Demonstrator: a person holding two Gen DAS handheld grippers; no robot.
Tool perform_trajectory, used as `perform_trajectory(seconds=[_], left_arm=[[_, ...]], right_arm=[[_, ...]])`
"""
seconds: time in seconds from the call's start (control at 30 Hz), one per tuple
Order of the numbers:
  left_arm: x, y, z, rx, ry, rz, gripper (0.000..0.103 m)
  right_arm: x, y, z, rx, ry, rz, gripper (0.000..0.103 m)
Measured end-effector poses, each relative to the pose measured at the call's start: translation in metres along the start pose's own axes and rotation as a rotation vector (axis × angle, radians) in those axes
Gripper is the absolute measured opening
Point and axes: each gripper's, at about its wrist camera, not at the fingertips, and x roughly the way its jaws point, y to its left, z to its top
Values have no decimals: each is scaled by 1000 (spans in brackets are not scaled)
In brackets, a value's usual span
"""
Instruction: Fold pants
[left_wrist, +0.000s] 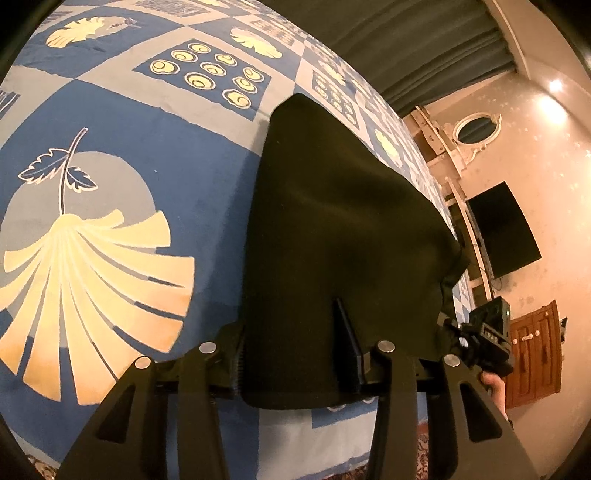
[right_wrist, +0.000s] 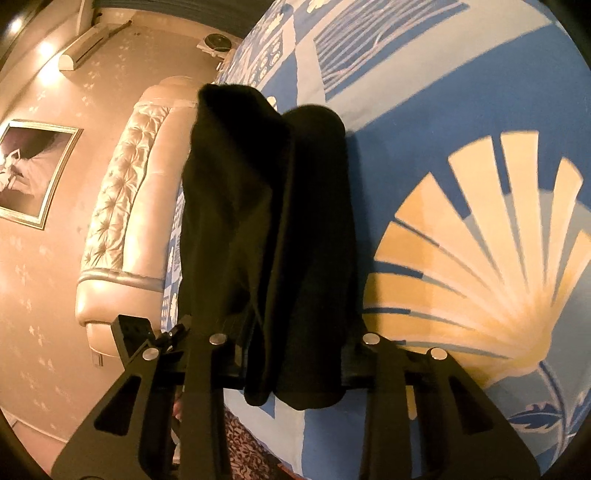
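Observation:
The black pants (left_wrist: 332, 229) hang stretched between my two grippers above the blue patterned bed. In the left wrist view, my left gripper (left_wrist: 295, 354) is shut on one edge of the cloth, which drapes over and hides most of the fingers; one finger (left_wrist: 347, 343) shows through. My right gripper (left_wrist: 484, 339) appears at the right edge of that view, gripping the other end. In the right wrist view, my right gripper (right_wrist: 295, 354) is shut on the pants (right_wrist: 269, 206), which fall in two folded layers over the fingers.
The bedspread (left_wrist: 129, 184) is blue with cream leaf and fan prints. A tufted headboard (right_wrist: 122, 206), a framed picture (right_wrist: 33, 170) and an air conditioner (right_wrist: 88, 40) line one wall. A wall TV (left_wrist: 502, 229), a wooden cabinet (left_wrist: 535, 354) and curtains (left_wrist: 406, 44) line the other.

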Motion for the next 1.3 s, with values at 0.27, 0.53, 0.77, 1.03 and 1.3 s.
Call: perform_trajectory(seconds=[0.27, 0.53, 0.77, 1.03, 1.3], left_arm=[[8, -12, -1, 54, 29, 16, 45], [4, -5, 4, 56, 25, 2, 78], [-13, 22, 39, 28, -63, -76, 85], [41, 12, 95, 153, 1, -86, 85], [90, -7, 139, 167, 37, -142, 85]], right_arm=[[-5, -13, 5, 8, 11, 5, 31], [-15, -13, 1, -29, 12, 33, 73], [-42, -14, 14, -48, -72, 18, 92], [-16, -15, 61, -23, -143, 85, 92], [8, -12, 96, 0, -150, 137, 92]])
